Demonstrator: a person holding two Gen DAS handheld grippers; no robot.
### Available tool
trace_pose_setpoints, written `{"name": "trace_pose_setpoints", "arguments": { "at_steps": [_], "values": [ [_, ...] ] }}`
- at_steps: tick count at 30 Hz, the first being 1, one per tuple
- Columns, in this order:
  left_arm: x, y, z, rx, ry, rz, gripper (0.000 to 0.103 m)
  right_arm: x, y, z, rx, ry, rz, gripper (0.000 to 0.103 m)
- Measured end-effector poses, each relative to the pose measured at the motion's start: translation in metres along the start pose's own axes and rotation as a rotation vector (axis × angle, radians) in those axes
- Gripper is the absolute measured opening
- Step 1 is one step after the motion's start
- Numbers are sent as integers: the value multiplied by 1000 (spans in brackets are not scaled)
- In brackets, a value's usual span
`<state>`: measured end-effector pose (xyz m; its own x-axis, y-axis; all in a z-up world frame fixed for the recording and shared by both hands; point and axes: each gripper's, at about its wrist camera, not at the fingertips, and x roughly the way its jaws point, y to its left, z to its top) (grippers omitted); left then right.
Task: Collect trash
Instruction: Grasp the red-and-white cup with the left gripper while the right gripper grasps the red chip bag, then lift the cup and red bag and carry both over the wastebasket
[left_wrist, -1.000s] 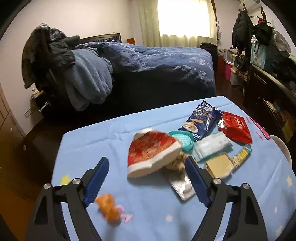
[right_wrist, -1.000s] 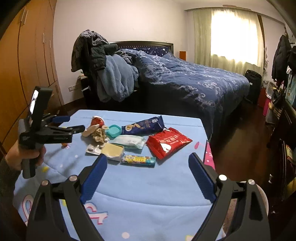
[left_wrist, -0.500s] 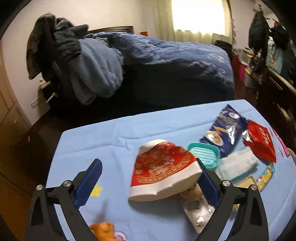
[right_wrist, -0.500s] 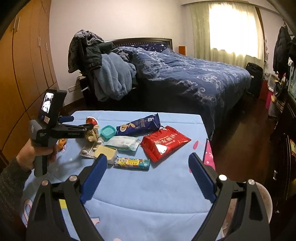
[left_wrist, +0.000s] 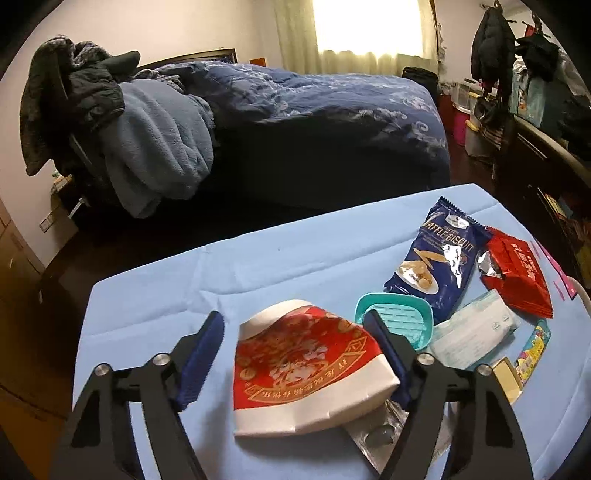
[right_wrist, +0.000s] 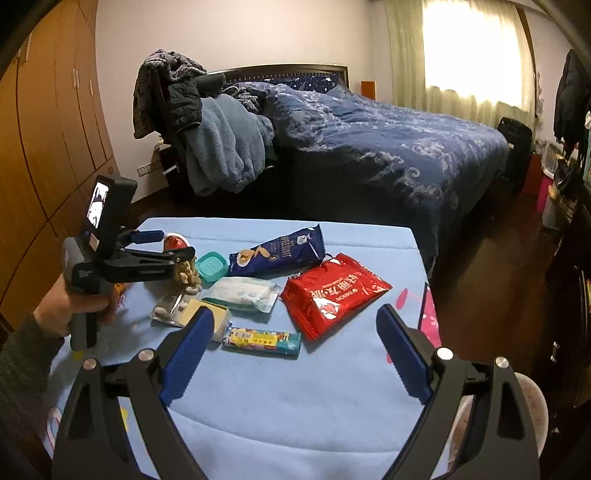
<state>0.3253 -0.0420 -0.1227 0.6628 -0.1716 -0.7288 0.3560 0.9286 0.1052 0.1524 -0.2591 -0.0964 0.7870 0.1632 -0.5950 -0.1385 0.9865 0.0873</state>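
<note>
A crushed red and white paper cup (left_wrist: 306, 373) lies on the blue tablecloth (left_wrist: 258, 266) between the fingers of my open left gripper (left_wrist: 295, 350). The right finger touches the cup; the left finger stands apart. A silver blister pack (left_wrist: 384, 435) lies under the cup's near edge. In the right wrist view the left gripper (right_wrist: 162, 245) hovers over the cup (right_wrist: 176, 242). My right gripper (right_wrist: 295, 332) is open and empty above the table's near side, short of a colourful candy pack (right_wrist: 262, 340).
A teal dish (left_wrist: 400, 321), blue biscuit bag (left_wrist: 439, 258), red snack bag (left_wrist: 517, 277), tissue pack (left_wrist: 472, 334) and yellow box (right_wrist: 207, 314) lie to the right. A bed (right_wrist: 369, 147) stands behind the table. A wardrobe (right_wrist: 44, 129) is left.
My left gripper has moved forward and down so that the cup now sits between its fingers. My right gripper has edged closer to the table.
</note>
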Motion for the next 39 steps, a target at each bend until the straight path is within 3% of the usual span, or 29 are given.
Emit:
{"name": "trace_pose_setpoints", "arguments": {
  "at_steps": [5,10,16,23,27,29,30,31,39],
  "values": [
    [1,1,-1,-22,0,-8,67,30,-16,9,53,49,2,90],
    [3,0,1,-19,12,-2,66,79,-42,22,205,182,46,89],
    [3,-5,0,-2,11,3,66,124,-42,29,174,317,-77,90],
    [5,-9,0,4,13,-3,69,149,-35,21,145,371,-178,90],
    [8,-15,-2,11,21,-10,65,150,-30,22,102,342,-196,73],
    [8,-17,-2,11,22,-13,59,149,-27,24,91,337,-190,54],
    [8,-17,-2,8,24,-21,55,148,-27,25,88,333,-190,28],
    [8,-17,-2,6,24,-25,55,147,-25,26,77,330,-199,19],
    [0,-14,-6,-12,-9,-55,50,136,-32,22,108,296,-134,15]
  ]
}}
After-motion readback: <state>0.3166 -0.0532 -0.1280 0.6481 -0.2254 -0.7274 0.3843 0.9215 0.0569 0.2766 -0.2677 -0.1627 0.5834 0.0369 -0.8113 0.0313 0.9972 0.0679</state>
